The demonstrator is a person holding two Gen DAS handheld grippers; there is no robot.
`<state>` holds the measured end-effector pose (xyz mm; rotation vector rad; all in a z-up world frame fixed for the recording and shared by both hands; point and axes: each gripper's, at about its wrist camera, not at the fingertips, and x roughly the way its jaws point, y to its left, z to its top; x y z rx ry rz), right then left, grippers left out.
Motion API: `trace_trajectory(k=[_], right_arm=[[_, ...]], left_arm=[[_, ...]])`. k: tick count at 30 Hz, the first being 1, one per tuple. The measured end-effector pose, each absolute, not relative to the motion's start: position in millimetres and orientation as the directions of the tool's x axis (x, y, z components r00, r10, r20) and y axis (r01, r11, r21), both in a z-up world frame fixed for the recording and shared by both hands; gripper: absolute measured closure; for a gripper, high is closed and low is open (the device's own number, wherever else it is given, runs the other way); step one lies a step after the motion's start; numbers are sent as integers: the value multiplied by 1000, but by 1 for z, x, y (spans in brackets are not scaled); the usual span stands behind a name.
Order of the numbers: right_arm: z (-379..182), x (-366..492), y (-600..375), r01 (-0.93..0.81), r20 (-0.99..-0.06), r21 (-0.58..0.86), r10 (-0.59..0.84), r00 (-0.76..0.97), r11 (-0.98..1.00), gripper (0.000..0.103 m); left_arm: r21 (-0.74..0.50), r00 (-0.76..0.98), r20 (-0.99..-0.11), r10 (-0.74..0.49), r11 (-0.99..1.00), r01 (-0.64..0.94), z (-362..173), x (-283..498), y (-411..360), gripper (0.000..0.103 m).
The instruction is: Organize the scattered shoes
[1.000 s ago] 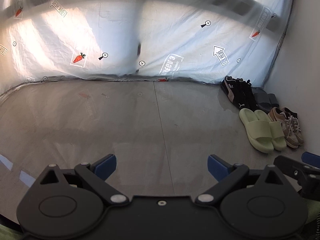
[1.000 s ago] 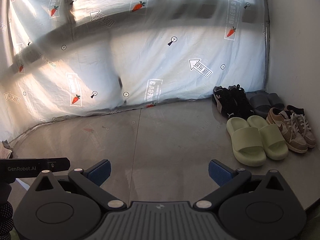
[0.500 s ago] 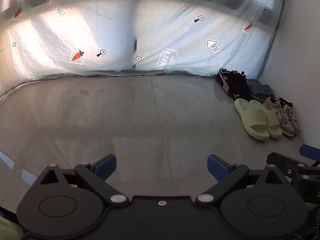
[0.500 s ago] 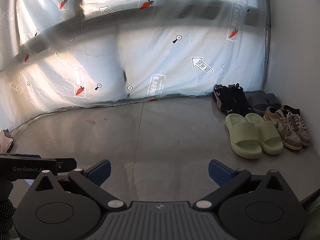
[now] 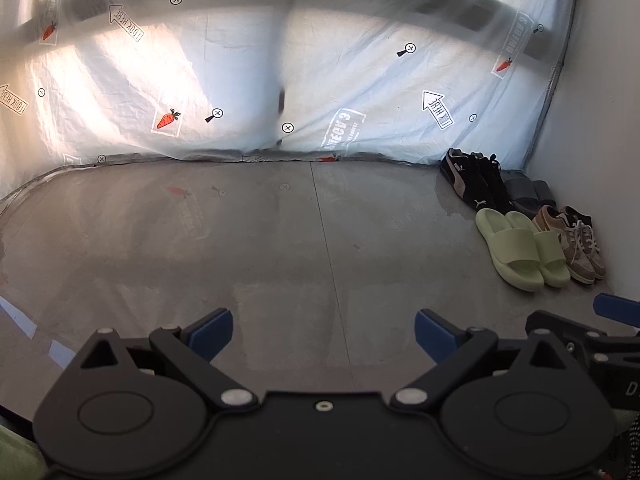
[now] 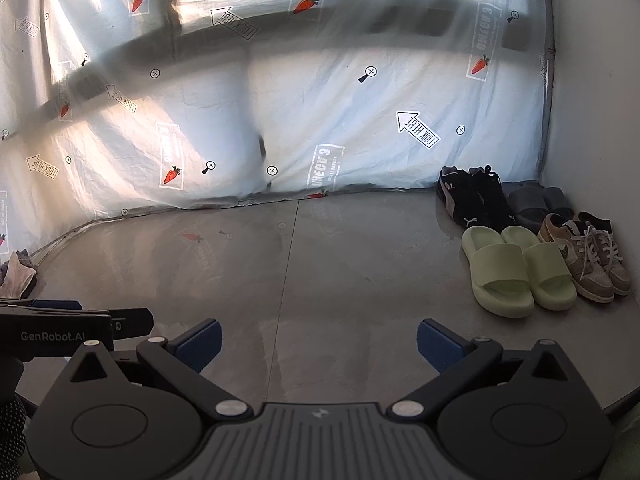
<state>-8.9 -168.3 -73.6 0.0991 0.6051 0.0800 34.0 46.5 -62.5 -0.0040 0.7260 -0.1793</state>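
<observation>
Several pairs of shoes stand side by side in the far right corner. A pair of pale green slides point(image 5: 520, 250) point(image 6: 516, 276) is in front, with tan sneakers point(image 5: 574, 240) point(image 6: 588, 256) to its right. Black sneakers point(image 5: 476, 180) point(image 6: 472, 198) and dark grey slides point(image 5: 528, 192) point(image 6: 536, 198) stand behind them by the sheet. My left gripper point(image 5: 323, 336) is open and empty above bare floor, well short of the shoes. My right gripper point(image 6: 319, 344) is open and empty too, to the left of the green slides.
A white printed plastic sheet point(image 5: 248, 80) hangs along the back of the grey tiled floor point(image 5: 280, 240). A white wall point(image 6: 592, 100) closes the right side. A crumpled cloth point(image 6: 16, 276) lies at the far left by the sheet.
Both grippers have drawn back from the shoes, which look smaller and farther in the left wrist view. The jaws stay open. The shoes have not moved.
</observation>
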Motion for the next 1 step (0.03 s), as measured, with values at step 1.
trace_trajectory(k=[1], right_arm=[[-74, -8, -168, -49, -563, 116, 107, 820, 992, 0]], left_arm=[[-65, 734, -659, -162, 985, 158, -62, 34, 47, 5]])
